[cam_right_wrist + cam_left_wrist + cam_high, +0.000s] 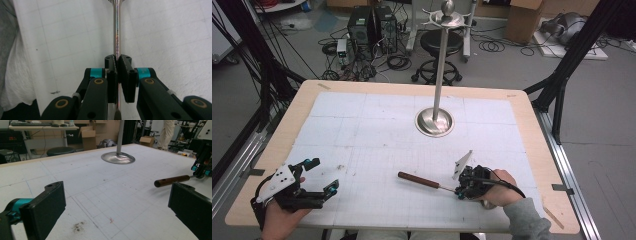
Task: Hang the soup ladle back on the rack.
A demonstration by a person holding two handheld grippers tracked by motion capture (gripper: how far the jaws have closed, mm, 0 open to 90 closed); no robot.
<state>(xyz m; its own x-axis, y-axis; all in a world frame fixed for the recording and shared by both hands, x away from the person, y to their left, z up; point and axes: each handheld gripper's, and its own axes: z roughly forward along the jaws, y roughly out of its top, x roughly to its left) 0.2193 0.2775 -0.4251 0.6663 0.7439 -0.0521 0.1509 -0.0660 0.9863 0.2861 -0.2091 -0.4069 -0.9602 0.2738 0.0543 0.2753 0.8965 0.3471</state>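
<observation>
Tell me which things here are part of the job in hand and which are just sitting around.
In the job:
utensil with a wooden handle, its metal shaft clamped in the right gripper
left gripper, open, resting apart from it

Just about:
steel stand on the table
stool and computer boxes behind

The utensil (pixel 427 182) is a long, slim tool with a dark brown wooden handle (pixel 418 179) and a thin, shiny metal shank (pixel 116 30). It lies near the front edge of the white gridded mat, at about five o'clock from the mat's middle. The handle points toward nine o'clock, angled slightly away from the near edge, and has a small hole near its free end (pixel 162 180). The shank runs toward three o'clock, and the black pads are pressed against both its sides. Its working end is hidden.
</observation>
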